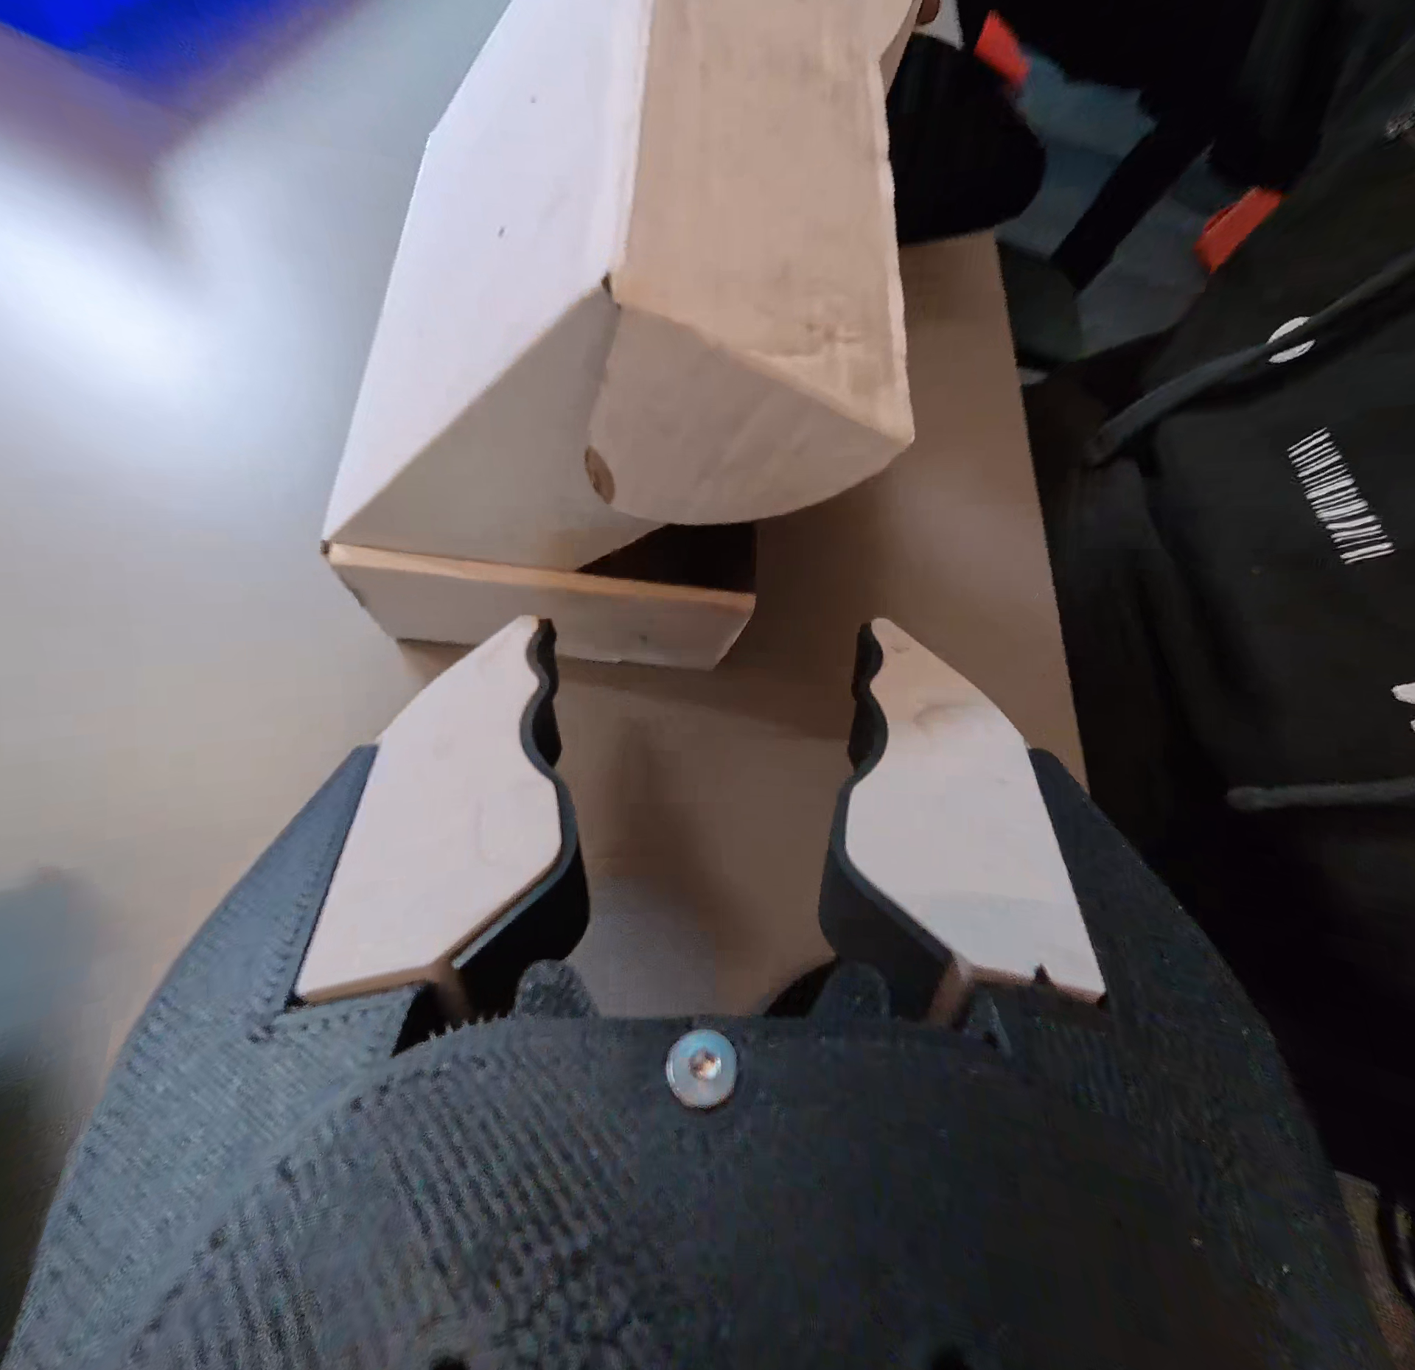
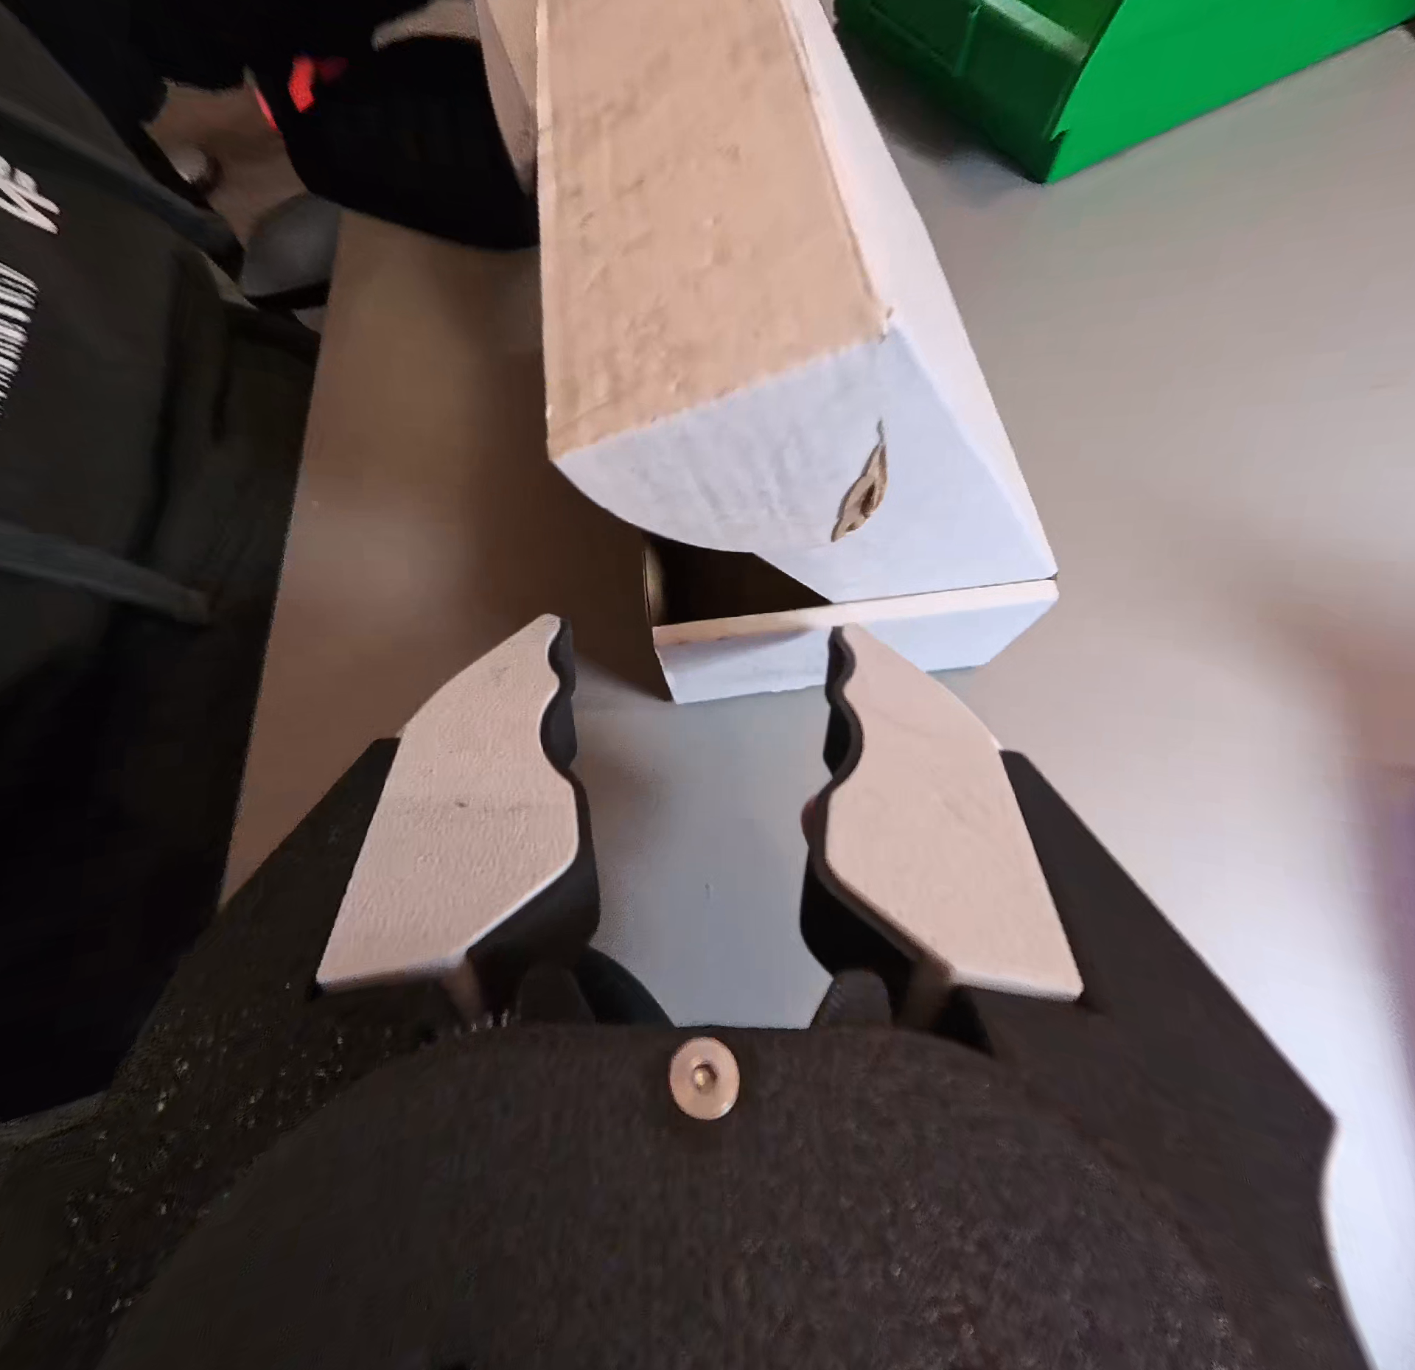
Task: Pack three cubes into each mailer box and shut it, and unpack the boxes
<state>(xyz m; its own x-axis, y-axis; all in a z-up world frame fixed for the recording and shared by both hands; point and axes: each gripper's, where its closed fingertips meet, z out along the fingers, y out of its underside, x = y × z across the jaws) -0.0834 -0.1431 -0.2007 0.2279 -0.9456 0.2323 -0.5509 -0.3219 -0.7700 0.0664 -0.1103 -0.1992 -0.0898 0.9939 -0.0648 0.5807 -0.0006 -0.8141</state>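
Note:
A white mailer box (image 1: 551,598) lies on the table with its lid (image 1: 689,208) raised partway; a dark gap shows under the lid at the near end. My left gripper (image 1: 704,633) is open and empty, its tips just short of the box's near wall. In the right wrist view the same box (image 2: 880,644) shows from its other end, lid (image 2: 689,223) half up, dark inside. My right gripper (image 2: 700,633) is open and empty, its tips at the near wall. No cubes are visible; the inside is mostly hidden by the lid.
A green bin (image 2: 1072,54) stands on the grey table (image 2: 1148,414) beyond the box. A person in black clothing (image 1: 1263,491) sits along the table edge, also in the right wrist view (image 2: 115,414). A blurred blue shape (image 1: 115,16) lies far left. The gap from one gripper's tips to the other's is roughly 15 cm. To the blurred blue shape (image 1: 115,16): right tips about 25 cm, left tips about 35 cm.

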